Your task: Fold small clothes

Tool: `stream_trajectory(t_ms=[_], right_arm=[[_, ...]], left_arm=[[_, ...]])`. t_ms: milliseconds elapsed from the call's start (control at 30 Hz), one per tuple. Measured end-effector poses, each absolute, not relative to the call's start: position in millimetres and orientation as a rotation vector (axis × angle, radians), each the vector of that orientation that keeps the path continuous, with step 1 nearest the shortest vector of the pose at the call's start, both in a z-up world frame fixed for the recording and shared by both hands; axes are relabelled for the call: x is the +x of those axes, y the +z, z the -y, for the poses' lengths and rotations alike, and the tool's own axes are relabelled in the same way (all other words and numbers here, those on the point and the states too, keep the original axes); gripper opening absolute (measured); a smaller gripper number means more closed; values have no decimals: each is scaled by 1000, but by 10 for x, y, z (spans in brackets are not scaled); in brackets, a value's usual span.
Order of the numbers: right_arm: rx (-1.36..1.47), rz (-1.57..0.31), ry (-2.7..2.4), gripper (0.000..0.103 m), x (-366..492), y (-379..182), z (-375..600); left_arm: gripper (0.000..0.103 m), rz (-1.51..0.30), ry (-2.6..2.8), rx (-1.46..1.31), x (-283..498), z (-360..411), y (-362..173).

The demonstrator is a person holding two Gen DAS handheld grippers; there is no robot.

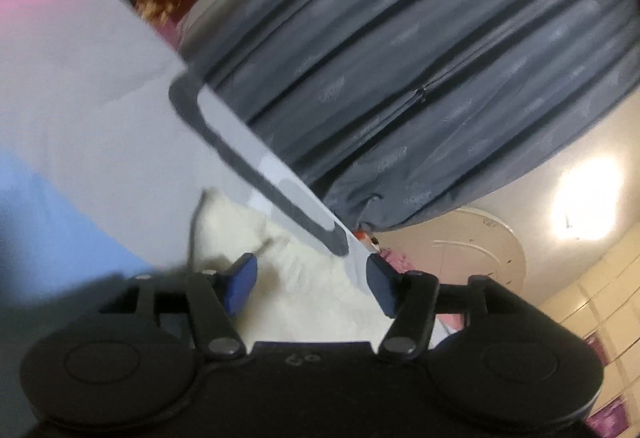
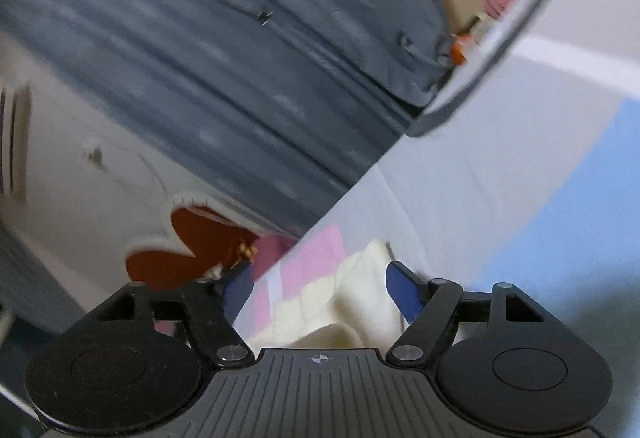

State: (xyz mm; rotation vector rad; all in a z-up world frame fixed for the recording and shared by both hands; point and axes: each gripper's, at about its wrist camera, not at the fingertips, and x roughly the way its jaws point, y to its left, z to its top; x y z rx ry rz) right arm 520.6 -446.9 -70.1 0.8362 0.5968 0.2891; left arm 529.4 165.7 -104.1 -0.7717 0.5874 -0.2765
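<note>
A cream fluffy small cloth [image 1: 320, 306] lies on a pale grey cover with blue and pink patches [image 1: 100, 142]. In the left wrist view my left gripper [image 1: 311, 284] stands open just over the cloth, its blue pads [image 1: 242, 282] apart on either side of it and not pressing it. In the right wrist view the same cream cloth [image 2: 356, 298] shows a folded, bunched edge. My right gripper [image 2: 320, 292] is open over it, and its blue pads [image 2: 404, 296] stand clear of the fabric. Both views are tilted and blurred.
A dark grey band [image 1: 248, 158] marks the cover's far edge [image 2: 460, 94]. Beyond it hangs a pleated grey curtain [image 1: 420, 58], also visible in the right wrist view [image 2: 180, 58]. A small orange object [image 2: 459, 52] sits at that edge. A red-brown shape [image 2: 160, 262] lies off the surface.
</note>
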Motion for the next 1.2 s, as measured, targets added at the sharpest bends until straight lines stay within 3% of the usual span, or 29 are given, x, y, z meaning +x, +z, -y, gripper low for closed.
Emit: stream_trajectory(t_ms=[67, 133, 267, 333, 367, 400, 433, 467, 500, 767, 967, 1000, 1033, 1100, 1133, 1200], right_arm=[[665, -608, 331, 58, 5167, -630, 4350], [517, -626, 366, 53, 5113, -597, 4192], [298, -666, 347, 52, 5141, -656, 3871], [240, -682, 349, 52, 5169, -688, 3753], [201, -693, 341, 43, 5178, -710, 3679], [163, -702, 335, 34, 5176, -738, 3596], [136, -703, 329, 16, 5164, -789, 3507], [113, -697, 325, 5, 5139, -815, 3451], [87, -684, 322, 5, 5103, -813, 3414], [83, -516, 286, 2, 5108, -669, 3381], [86, -669, 194, 2, 5386, -939, 3422], [78, -679, 194, 2, 5406, -1002, 3401], [52, -682, 190, 2, 5412, -989, 3383], [-23, -704, 163, 5, 5387, -894, 3308], [-41, -679, 131, 14, 5333, -794, 3274], [-9, -598, 193, 15, 5234, -648, 3206]], left_arm=[[62, -590, -273, -652, 5299, -1612, -964], [59, -630, -260, -495, 5369, -1494, -904], [51, -704, -263, -297, 5531, -1268, -892], [41, -734, -236, -207, 5563, -1174, -930], [38, -731, -222, -175, 5564, -1130, -930], [24, -724, -211, -155, 5585, -1114, -953], [12, -718, -204, -140, 5573, -1097, -948], [8, -704, -192, -125, 5561, -1065, -940], [3, -671, -180, -115, 5514, -1056, -912], [2, -538, -154, -138, 5576, -1014, -744], [0, -680, -103, -206, 5918, -1028, -1100], [3, -675, -102, -248, 5904, -1097, -1098], [21, -666, -90, -276, 5868, -1151, -1059], [44, -610, -62, -296, 5716, -1199, -897], [45, -581, -57, -293, 5639, -1172, -815], [49, -559, -137, -275, 5576, -939, -675]])
